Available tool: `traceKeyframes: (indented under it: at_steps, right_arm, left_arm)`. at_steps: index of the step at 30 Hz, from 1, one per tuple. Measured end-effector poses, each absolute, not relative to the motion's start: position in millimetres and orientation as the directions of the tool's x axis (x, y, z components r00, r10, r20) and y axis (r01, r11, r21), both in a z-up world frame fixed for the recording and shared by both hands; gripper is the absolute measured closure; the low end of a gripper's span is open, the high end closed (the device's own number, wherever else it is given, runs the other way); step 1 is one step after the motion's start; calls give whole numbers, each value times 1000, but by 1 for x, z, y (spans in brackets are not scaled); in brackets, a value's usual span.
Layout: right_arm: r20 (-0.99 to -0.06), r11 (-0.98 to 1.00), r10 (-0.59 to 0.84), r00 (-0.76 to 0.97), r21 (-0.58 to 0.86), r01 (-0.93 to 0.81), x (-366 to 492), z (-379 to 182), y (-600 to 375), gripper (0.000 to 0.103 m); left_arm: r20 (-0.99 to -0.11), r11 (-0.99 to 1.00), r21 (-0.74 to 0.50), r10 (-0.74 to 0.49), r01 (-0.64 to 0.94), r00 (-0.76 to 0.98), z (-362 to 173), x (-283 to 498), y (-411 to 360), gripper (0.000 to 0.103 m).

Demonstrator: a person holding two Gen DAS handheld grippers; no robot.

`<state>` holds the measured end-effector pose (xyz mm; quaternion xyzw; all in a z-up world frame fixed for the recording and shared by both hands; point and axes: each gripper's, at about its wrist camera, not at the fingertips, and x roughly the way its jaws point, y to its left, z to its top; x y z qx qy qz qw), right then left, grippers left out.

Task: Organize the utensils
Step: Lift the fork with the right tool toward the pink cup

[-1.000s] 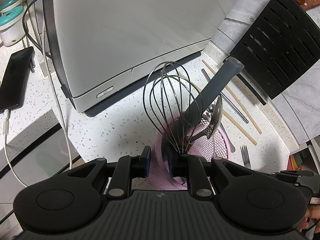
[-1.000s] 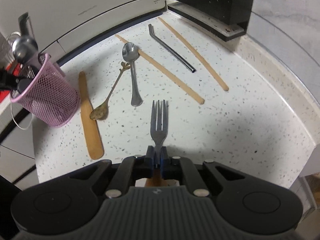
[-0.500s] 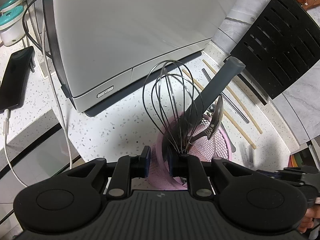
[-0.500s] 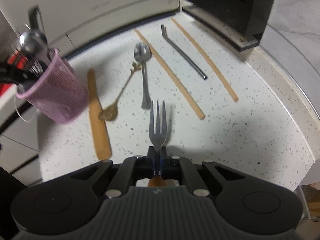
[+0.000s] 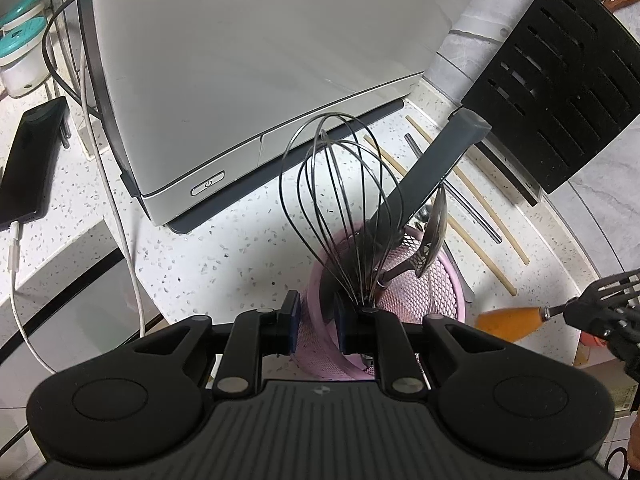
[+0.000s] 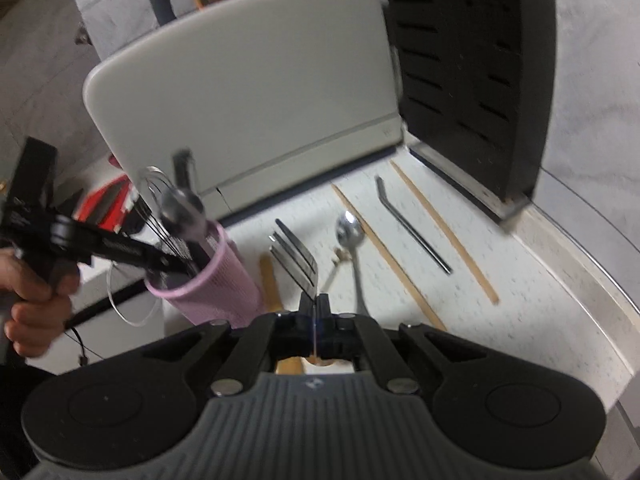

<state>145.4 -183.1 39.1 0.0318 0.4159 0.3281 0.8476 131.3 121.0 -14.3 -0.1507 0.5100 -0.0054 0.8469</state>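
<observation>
A pink mesh holder (image 5: 416,292) (image 6: 216,280) stands on the speckled counter with a wire whisk (image 5: 340,208), a dark grey handle (image 5: 432,176) and a spoon (image 5: 434,236) in it. My left gripper (image 5: 316,326) (image 6: 176,264) is shut on the holder's near rim. My right gripper (image 6: 316,312) (image 5: 592,312) is shut on the neck of a fork (image 6: 294,256) (image 5: 616,284) with an orange handle. It holds the fork in the air to the right of the holder. On the counter lie a spoon (image 6: 352,240), a metal straw (image 6: 412,224), two chopsticks (image 6: 384,248) and a wooden spatula (image 6: 270,280).
A white appliance (image 5: 240,80) (image 6: 248,100) stands behind the holder, and a black knife block (image 5: 560,80) (image 6: 468,60) at the back right. A phone (image 5: 32,160) on a white cable lies far left. The counter's curved edge (image 6: 600,304) runs along the right.
My right gripper has lifted the fork off the counter and tipped upward, so the fork now shows at the right edge of the left wrist view. The left gripper has stayed still.
</observation>
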Motion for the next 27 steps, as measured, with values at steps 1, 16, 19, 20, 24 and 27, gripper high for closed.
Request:
traceKeyframes:
  at_steps: [1,16,19,20,24,27]
  right_arm:
    - [-679,780,587,442,327,-534,145,41,-181,103]
    - [-523,705,695,493,361,-610,134,94,-142,103]
    - [-548,706,679,488,306,-639,131,90,-123,103]
    - [-559,707,669,490,275,-651,129,89,-116,103]
    - [-607,711,616,501,154,-687,121,84,-94,103]
    - [-643,710,572,509,76,-701,117,78,-80,103]
  left_arm:
    - [-862,955,-260,-162,-145,479,-14,131,121,84]
    - [-864,956,-267,-181,-122,470,-16,133,114,84]
    - [-862,954,-272,-185,-123,473,-15,133,114,84]
    - [-860,954,-276,-188,-122,474,-15,133,115,84]
    - [-853,950,-291,-202,-117,481,-13,131,117,84]
    - [-849,948,-297,-206,-117,486,-12,130,120,85]
